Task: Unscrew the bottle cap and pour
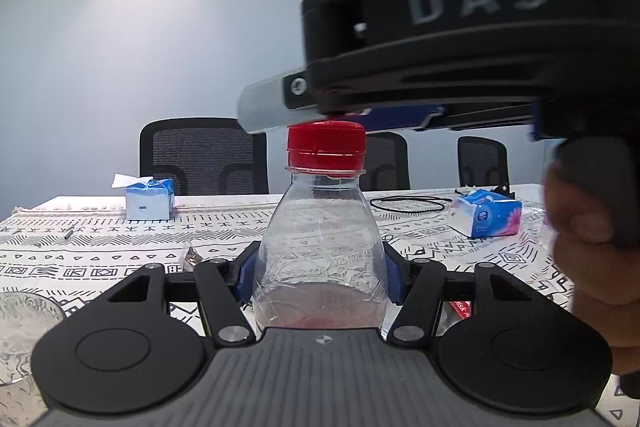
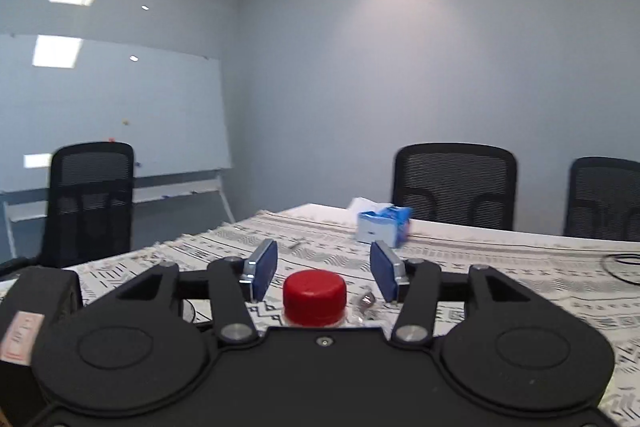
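The clear bottle (image 1: 320, 259) stands upright on the patterned tablecloth (image 1: 100, 247), clamped between the blue pads of the left gripper (image 1: 320, 277), so its sides are blocked; the right gripper (image 2: 324, 269) sits just over the red cap (image 2: 315, 297), its blue pads spread apart with open gaps either side of the cap; a glass (image 1: 24, 331) stands near the bottle at lower left; one tissue box (image 1: 149, 202) and another tissue pack (image 1: 486, 213) lie well apart, leaving open cloth between them.
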`<move>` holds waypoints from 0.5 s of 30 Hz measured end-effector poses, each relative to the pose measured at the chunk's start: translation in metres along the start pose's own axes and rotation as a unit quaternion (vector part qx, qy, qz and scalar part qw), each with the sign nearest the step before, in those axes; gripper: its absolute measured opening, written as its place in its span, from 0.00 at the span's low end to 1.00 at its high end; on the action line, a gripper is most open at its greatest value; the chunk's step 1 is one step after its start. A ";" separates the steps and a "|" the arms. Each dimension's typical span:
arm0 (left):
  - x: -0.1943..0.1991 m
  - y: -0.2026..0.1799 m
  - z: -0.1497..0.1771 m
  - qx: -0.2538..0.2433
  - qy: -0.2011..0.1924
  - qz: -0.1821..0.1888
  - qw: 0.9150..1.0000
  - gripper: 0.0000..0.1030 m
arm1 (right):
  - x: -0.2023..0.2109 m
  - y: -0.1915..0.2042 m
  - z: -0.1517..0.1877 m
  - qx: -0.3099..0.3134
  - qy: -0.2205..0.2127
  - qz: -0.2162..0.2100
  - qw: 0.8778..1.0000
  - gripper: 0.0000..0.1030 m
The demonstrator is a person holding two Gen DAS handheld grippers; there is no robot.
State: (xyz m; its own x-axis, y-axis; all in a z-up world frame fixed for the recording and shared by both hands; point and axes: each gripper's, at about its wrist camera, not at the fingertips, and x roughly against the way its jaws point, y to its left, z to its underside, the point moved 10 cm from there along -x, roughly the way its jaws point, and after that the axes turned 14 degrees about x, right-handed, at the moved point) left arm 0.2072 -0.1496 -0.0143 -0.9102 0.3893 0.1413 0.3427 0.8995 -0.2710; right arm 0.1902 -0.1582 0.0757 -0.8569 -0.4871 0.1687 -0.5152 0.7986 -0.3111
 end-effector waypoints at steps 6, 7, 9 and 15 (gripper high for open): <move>0.000 0.000 -0.001 0.002 0.001 0.001 1.000 0.56 | 0.007 0.003 -0.003 -0.005 0.015 0.037 0.999 0.31; 0.000 0.000 -0.001 0.002 0.001 0.001 1.000 0.55 | 0.008 0.004 -0.003 -0.006 0.015 0.038 0.999 0.31; 0.000 0.000 -0.001 0.002 0.002 0.001 1.000 0.55 | 0.008 0.003 -0.003 -0.006 0.015 0.034 0.999 0.31; 0.000 -0.001 -0.002 0.004 0.003 0.002 1.000 0.54 | 0.004 -0.007 0.002 -0.016 -0.008 -0.030 0.999 0.30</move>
State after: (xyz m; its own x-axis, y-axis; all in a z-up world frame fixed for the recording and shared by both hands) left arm 0.2072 -0.1498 -0.0123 -0.9074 0.3941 0.1462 0.3444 0.8965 -0.2788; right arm 0.1902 -0.1667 0.0771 -0.8243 -0.5398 0.1707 -0.5660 0.7788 -0.2705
